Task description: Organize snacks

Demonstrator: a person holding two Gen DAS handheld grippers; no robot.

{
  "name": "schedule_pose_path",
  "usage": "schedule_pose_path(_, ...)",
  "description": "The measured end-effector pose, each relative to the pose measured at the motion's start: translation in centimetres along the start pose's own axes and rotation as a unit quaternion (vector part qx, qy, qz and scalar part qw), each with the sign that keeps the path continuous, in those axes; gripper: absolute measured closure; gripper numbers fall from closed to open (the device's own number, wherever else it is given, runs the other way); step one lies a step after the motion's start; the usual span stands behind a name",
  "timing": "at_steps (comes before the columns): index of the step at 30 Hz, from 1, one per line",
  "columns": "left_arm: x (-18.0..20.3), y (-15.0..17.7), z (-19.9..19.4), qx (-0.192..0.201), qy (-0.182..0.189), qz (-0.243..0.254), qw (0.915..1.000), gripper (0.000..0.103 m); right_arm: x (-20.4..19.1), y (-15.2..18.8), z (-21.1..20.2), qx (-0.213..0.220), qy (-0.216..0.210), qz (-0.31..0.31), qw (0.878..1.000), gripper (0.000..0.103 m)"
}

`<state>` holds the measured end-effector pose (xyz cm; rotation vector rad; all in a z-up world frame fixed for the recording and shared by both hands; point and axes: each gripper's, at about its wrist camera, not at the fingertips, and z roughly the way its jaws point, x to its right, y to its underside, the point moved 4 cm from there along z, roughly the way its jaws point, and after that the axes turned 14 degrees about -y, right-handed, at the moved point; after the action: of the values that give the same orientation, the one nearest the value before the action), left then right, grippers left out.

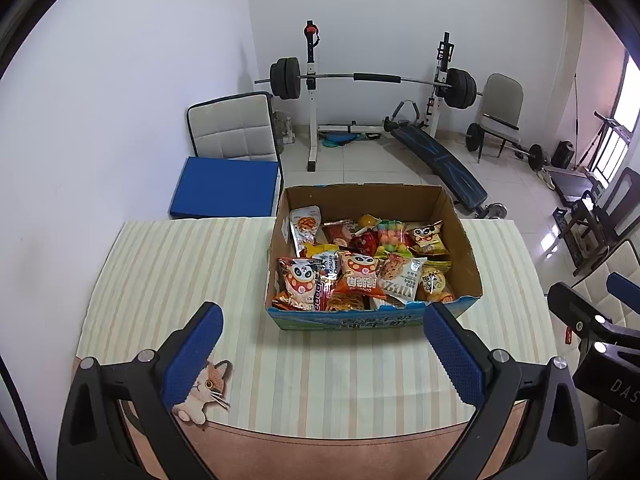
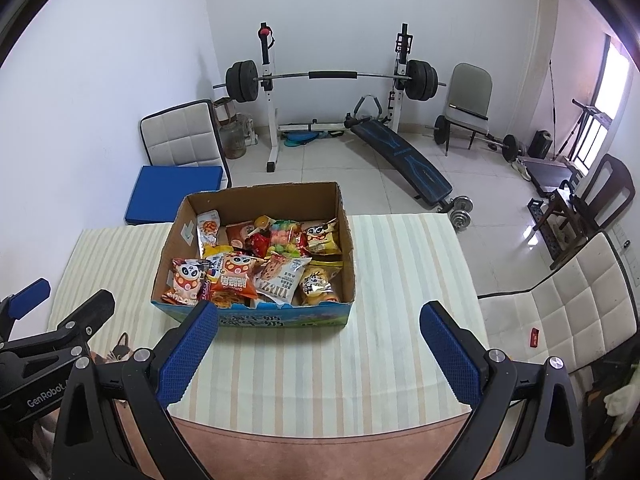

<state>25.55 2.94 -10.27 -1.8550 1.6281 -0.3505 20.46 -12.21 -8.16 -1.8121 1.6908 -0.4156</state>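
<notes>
While box of snacks is sitting on desk, left gripper, right gripper are hovering before it, both gaping wide, holding nothing.

Home gym room; barbell rack, sit-up bench, dining table.

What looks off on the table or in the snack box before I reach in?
Nothing is spilled. The snack packets lie jumbled and overlapping inside the cardboard box, none on the striped tablecloth. The box's near rim looks torn and uneven. Both the left gripper and right gripper are open and empty.
</notes>
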Motion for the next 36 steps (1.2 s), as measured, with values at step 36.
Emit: schedule_pose_path(36,-0.2,-0.9,-1.2,0.001,0.008,0.006,1.0000,0.000,0.9,-0.5,-0.9,0.003,-0.001,-0.008,1.000,0.000)
